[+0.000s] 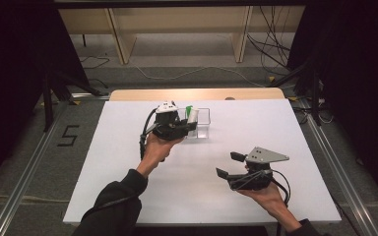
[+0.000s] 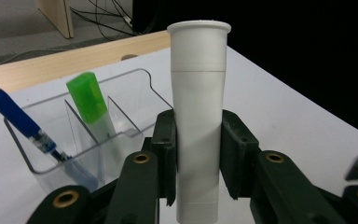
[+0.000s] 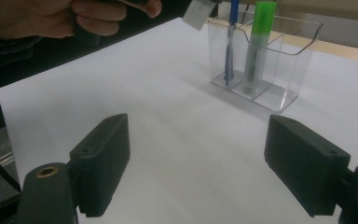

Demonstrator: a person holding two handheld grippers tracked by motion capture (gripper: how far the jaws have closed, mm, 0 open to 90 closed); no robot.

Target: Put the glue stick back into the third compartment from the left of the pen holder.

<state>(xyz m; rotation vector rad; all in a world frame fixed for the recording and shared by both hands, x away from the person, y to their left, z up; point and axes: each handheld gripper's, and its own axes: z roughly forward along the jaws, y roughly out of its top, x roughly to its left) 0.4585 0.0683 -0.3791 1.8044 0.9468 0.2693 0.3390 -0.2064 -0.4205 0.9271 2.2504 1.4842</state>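
Note:
A white cylindrical tube (image 2: 199, 93) stands upright between the jaws of my left gripper (image 2: 199, 140), which is shut on its lower half. In the high view the left gripper (image 1: 191, 126) holds the tube (image 1: 193, 117) just at the left side of a clear plastic organizer (image 1: 206, 119). The organizer (image 2: 137, 79) holds a green-capped highlighter (image 2: 88, 99) and a blue pen (image 2: 16, 116) in separate compartments. My right gripper (image 1: 229, 164) hovers open over the table's front right, nothing between its jaws. In the right gripper view (image 3: 214, 163) the organizer (image 3: 303, 56) stands ahead.
A white sheet (image 1: 128, 172) covers the table, with a wooden strip (image 1: 197, 94) along its far edge. Beyond lie a floor with cables (image 1: 270, 44) and wooden shelf legs (image 1: 120, 39). Dark stands flank both sides.

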